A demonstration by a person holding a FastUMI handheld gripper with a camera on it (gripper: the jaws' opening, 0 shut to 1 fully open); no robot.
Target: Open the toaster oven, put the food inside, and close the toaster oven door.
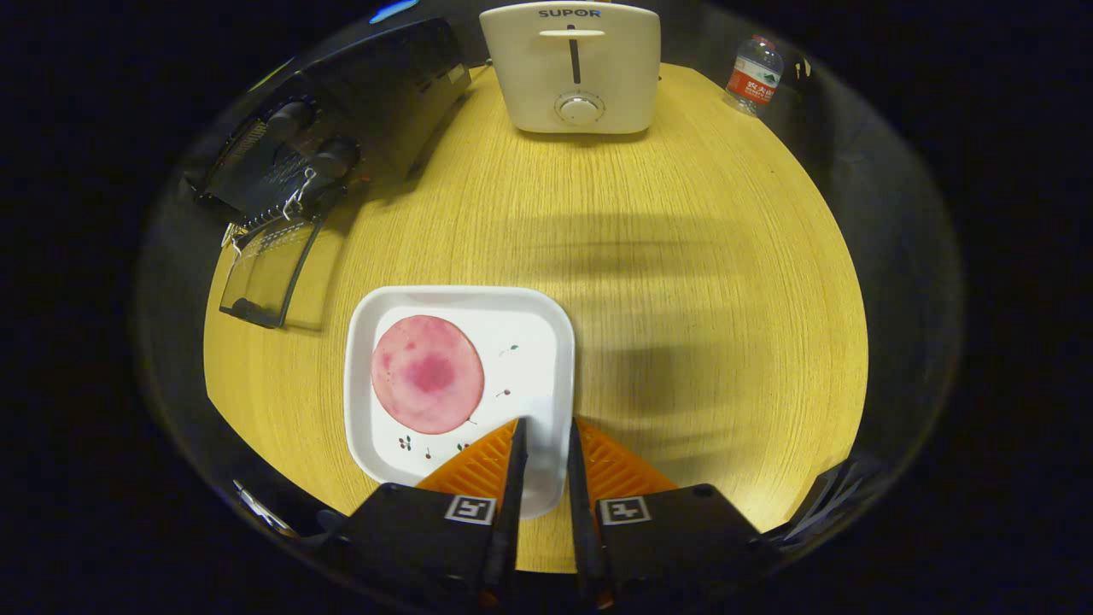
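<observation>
Tongs (546,431) sit low over the near edge of the counter (683,256), fingers (517,461) nearly together w/ only a narrow gap left between tips; nothing held, nothing between them. Tips hang over the near right corner of a white square plate (534,342); contact w/ plate cannot be judged from this angle. On the plate, toward its left half, lies the food (427,373): one round flat pink slice w/ darker red blotch at centre, lying flat, ahead and left of the fingertips, apart from them. Plate carries small cherry-like prints around the slice. Toaster oven (341,137), dark, stands at the far left of the counter, well apart from plate; its glass door (269,273) is open, swung down and lying roughly flat toward the counter, wire rack edge visible at the mouth; two knobs on the body beside the opening. Interior too dark to make out. Cream pop-up toaster (572,68) stands at far centre of the counter, lever and round dial facing the tongs. Plastic water bottle (755,75) w/ red label stands upright at far right, just beyond the counter edge as far as can be told. Counter is yellow wood-grain; soft shadows fall across its middle, right of the plate.
</observation>
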